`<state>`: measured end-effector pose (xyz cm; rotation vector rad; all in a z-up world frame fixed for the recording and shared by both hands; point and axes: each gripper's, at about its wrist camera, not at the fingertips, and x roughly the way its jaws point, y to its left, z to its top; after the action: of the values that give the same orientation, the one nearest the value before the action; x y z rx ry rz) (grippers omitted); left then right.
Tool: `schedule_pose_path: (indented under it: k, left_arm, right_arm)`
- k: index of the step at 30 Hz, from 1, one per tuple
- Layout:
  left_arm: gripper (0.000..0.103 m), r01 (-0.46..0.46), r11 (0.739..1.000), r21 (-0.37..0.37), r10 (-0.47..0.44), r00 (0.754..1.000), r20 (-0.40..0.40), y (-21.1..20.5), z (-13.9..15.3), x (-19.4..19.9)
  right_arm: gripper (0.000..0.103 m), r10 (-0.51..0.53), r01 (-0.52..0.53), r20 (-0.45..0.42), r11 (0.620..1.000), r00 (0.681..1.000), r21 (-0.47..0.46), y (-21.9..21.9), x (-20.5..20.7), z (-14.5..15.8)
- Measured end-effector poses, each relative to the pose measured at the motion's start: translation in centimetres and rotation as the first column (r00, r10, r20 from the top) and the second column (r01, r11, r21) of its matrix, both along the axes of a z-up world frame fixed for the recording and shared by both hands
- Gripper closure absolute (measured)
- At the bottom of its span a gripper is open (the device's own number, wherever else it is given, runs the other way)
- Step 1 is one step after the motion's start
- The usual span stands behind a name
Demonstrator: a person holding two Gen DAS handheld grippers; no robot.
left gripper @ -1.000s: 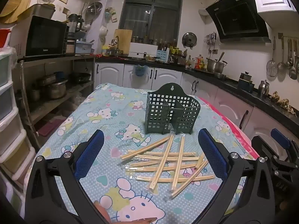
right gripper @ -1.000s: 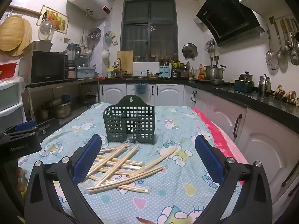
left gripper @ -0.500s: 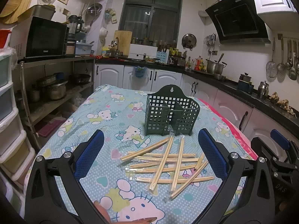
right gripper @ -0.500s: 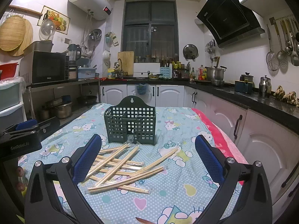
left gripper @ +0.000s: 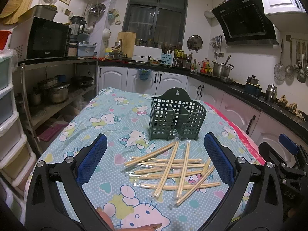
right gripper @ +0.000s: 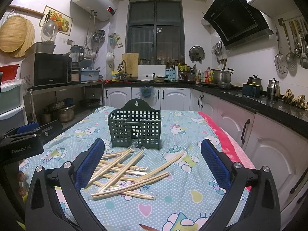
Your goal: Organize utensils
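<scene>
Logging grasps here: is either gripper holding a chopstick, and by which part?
Nothing held. The left gripper and right gripper are open above the chopsticks.

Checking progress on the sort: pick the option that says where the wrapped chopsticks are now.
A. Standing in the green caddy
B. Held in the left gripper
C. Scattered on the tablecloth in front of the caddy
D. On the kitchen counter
C: the chopsticks lie crisscrossed on the tablecloth before the green caddy, and both the left gripper and right gripper are open and hold nothing.
</scene>
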<state>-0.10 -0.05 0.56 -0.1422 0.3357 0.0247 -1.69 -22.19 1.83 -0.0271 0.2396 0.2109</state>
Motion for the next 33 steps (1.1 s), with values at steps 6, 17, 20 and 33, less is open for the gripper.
schedule_pose_path:
  k: [6,17,20,33]
  left_arm:
    - [0.010,0.000,1.000,0.000,0.000,1.000,0.000,0.0,0.0,0.0]
    - [0.010,0.002,1.000,-0.003,-0.002,1.000,-0.009,0.1,0.5,0.2]
    - [0.010,-0.001,1.000,-0.010,0.001,1.000,-0.018,0.4,0.6,0.3]
    - [0.010,-0.054,0.995,-0.089,0.048,0.996,-0.069,4.8,0.1,1.2]
  right_arm:
    - [0.006,0.000,0.000,0.000,1.000,1.000,0.000,0.2,-0.1,0.2]
    - [0.006,0.030,-0.031,-0.007,0.999,1.000,-0.013,0.4,0.1,-0.2]
    - [0.006,0.047,-0.047,-0.010,0.999,0.999,-0.019,0.4,0.3,-0.4]
    - [0.006,0.144,-0.146,-0.044,0.988,0.989,-0.052,1.6,1.2,-0.5]
